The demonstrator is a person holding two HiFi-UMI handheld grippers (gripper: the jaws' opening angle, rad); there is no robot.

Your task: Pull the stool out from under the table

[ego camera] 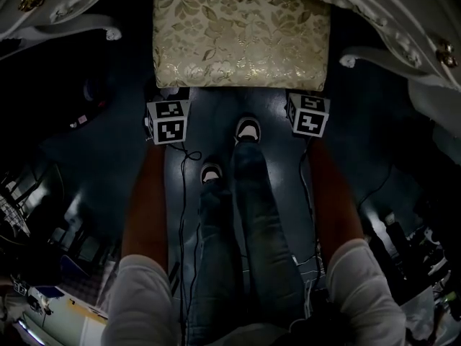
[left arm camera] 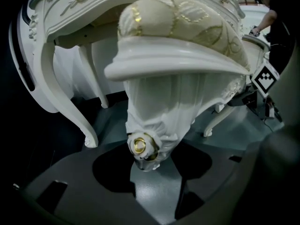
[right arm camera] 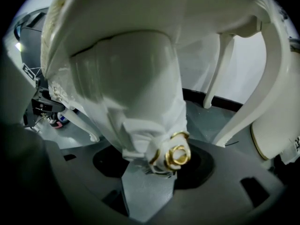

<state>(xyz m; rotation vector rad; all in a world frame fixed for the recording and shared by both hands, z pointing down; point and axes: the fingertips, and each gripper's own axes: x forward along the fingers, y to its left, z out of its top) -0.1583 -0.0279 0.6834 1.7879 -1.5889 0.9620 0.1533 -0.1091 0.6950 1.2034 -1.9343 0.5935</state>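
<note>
Head view: the stool (ego camera: pixel 241 34), topped with a gold floral cushion (ego camera: pixel 216 20), stands on the dark floor (ego camera: pixel 274 121) straight ahead of the person. Its far edge sits just under the rim of the white carved table (ego camera: pixel 72 6), and most of the seat shows clear of it. The left hand-held gripper (ego camera: pixel 170 96) meets the stool's near left corner and the right hand-held gripper (ego camera: pixel 308 96) its near right corner. The person's legs (ego camera: pixel 248 222) and shoes (ego camera: pixel 248 130) lie between the two.

Left gripper view: a carved white corner of the stool, ending in a gold rosette (left arm camera: pixel 139 145), fills the gap between the jaws. They stand wide and are closed on this corner. The white seat rim and the cushion bulge above, and a curved table leg (left arm camera: pixel 70 102) rises to the left.

Right gripper view: the stool's other near corner, with its own gold rosette (right arm camera: pixel 178 156), spans the gap between this gripper's jaws, which clamp it. White table legs (right arm camera: pixel 276 78) curve down at the right.
</note>
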